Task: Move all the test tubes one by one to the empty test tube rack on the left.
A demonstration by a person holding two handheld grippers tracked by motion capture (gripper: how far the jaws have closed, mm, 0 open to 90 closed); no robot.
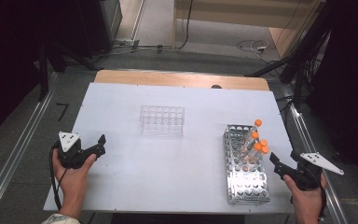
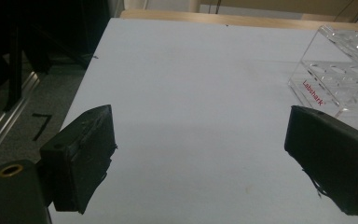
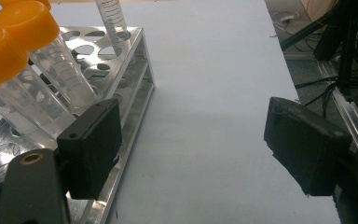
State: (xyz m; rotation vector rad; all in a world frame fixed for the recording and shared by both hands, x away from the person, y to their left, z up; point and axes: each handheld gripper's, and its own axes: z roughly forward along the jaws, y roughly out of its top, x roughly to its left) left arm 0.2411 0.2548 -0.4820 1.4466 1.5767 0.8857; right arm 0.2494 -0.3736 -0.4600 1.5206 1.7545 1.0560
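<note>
A white table (image 1: 168, 172) seen from above, with a person's hands at its near edge, each holding a two-jaw gripper. The left gripper (image 1: 101, 140) rests near the table's left side, its jaws spread apart with nothing between them. The right gripper (image 1: 275, 160) sits at the right side, jaws also spread and empty, just beside a metal tube rack (image 1: 244, 186).

The metal tube rack holds several clear, graduated tubes with orange caps (image 1: 260, 147), leaning in its far holes; the count looks like about five, though they overlap and it is hard to be sure. An empty clear plastic rack (image 1: 162, 120), printed with red lettering on one end, stands mid-table, well apart from the metal one.

The work in hand appears to be picking up a capped tube, likely to carry it to the clear rack. To do it well, the right gripper should approach the nearest tube from the side, close on the body just below the cap, and lift along the tube's lean so it clears its hole without dragging the rack or knocking neighbours.
</note>
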